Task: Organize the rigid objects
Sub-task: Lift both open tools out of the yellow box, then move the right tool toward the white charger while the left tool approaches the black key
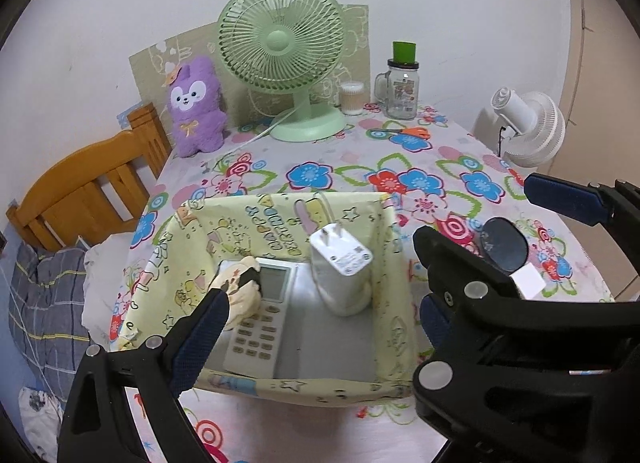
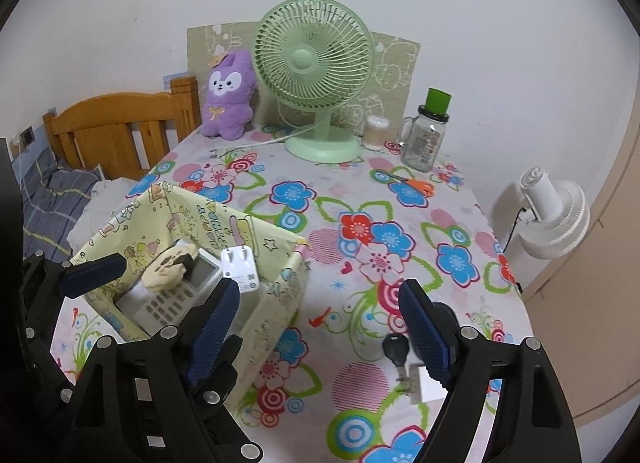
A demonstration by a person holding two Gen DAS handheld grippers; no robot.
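A yellow cartoon-print fabric box [image 1: 394, 263] stands on the flowered table. Inside it lie a white remote control [image 1: 260, 327], a white charger plug [image 1: 340, 267] and a cream plush paw [image 1: 240, 295]. My left gripper [image 1: 320, 315] hovers open over the box with nothing between its fingers; one of its fingers [image 2: 92, 273] shows in the right wrist view. A black-headed key [image 2: 396, 349] with a white tag [image 2: 426, 385] lies on the table right of the box [image 2: 276, 303]. My right gripper [image 2: 320, 291] is open above the table, the key beside its right finger, not touched.
At the table's back stand a green fan [image 2: 316, 59], a purple plush toy [image 2: 228, 99], a swab tub [image 2: 376, 131] and a glass jar [image 2: 426, 139]. Orange scissors [image 2: 412, 183] lie near them. A white fan [image 2: 556, 215] stands off the right edge, a wooden headboard [image 2: 120, 127] at the left.
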